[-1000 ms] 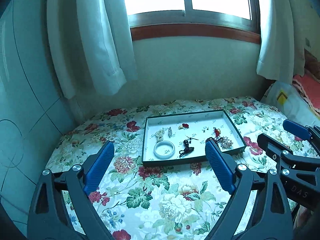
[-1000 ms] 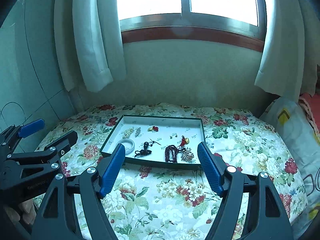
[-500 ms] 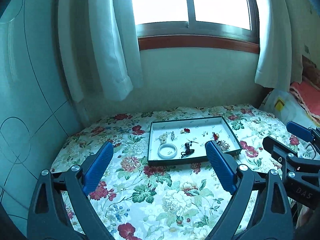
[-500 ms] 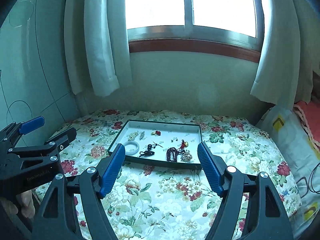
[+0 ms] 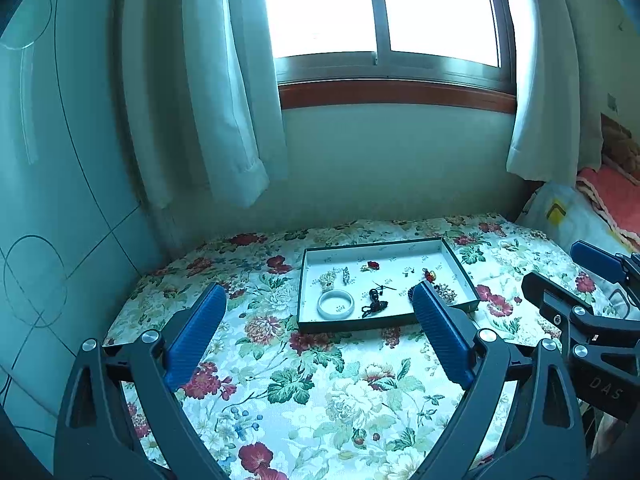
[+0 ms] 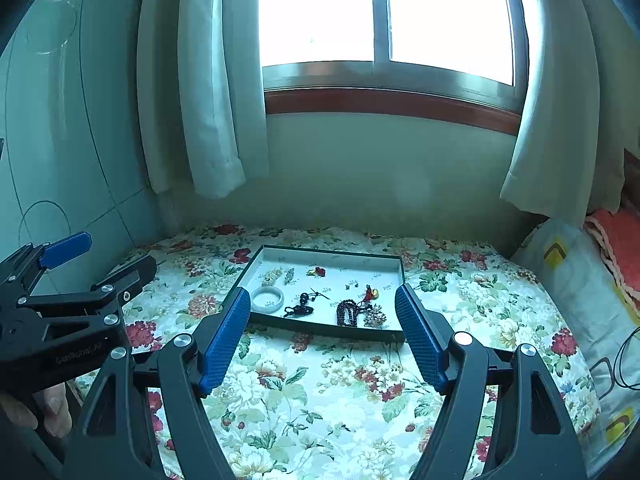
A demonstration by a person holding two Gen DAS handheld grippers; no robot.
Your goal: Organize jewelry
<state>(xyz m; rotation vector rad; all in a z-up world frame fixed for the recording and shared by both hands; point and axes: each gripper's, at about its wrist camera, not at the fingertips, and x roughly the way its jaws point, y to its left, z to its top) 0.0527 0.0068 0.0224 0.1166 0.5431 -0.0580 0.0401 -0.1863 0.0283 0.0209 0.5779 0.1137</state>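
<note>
Both grippers have drawn back and up from the tray [image 5: 460, 268]. The left gripper [image 5: 316, 328] and right gripper [image 6: 322, 330] are spread, empty. The jewelry, seemingly sorted, lies ahead; the white bangle [image 6: 267, 299] is nearer the left.

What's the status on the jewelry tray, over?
Left gripper open, empty. Right gripper open, empty. Jewelry tray on floral bedspread, ahead of both grippers, untouched. Nothing in the way.
</note>
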